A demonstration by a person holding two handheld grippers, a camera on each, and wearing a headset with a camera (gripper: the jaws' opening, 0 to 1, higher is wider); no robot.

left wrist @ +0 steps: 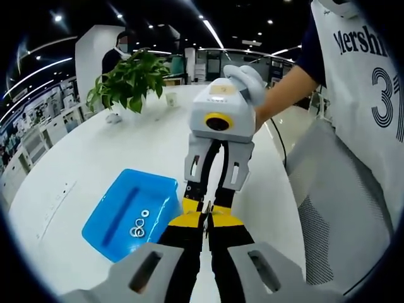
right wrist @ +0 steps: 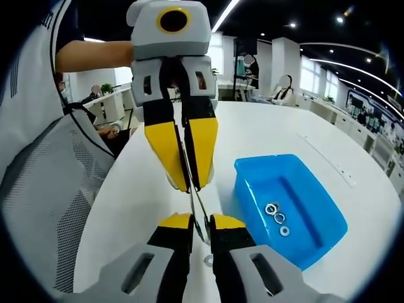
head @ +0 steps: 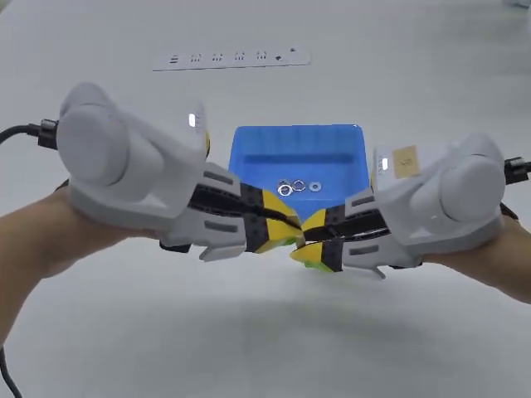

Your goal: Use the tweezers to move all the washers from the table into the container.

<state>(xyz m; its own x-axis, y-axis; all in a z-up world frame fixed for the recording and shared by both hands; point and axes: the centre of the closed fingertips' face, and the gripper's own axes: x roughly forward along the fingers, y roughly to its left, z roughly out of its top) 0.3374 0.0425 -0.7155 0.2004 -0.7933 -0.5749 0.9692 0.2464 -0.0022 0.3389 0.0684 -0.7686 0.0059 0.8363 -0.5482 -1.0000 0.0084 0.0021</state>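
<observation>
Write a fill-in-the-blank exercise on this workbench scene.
1. The container is coloured ____.
2. Inside it lie ____ washers.
3. One more washer lies outside it, on the ____.

Missing words: blue; three; table.

Container [head: 299, 153] — glossy blue plastic; washers [head: 299, 187], tweezers [right wrist: 196, 203] shiny metal; table [head: 249, 332] matt, smooth.

Both the left gripper [head: 280, 230] and right gripper [head: 319, 247]: rounded pale-grey housing, black jaws with yellow tips, black cable [head: 18, 133] at the rear. Wearer: white sleeveless jersey [left wrist: 356, 101] with dark lettering and numerals, dark short sleeve [left wrist: 310, 53] beneath.
</observation>
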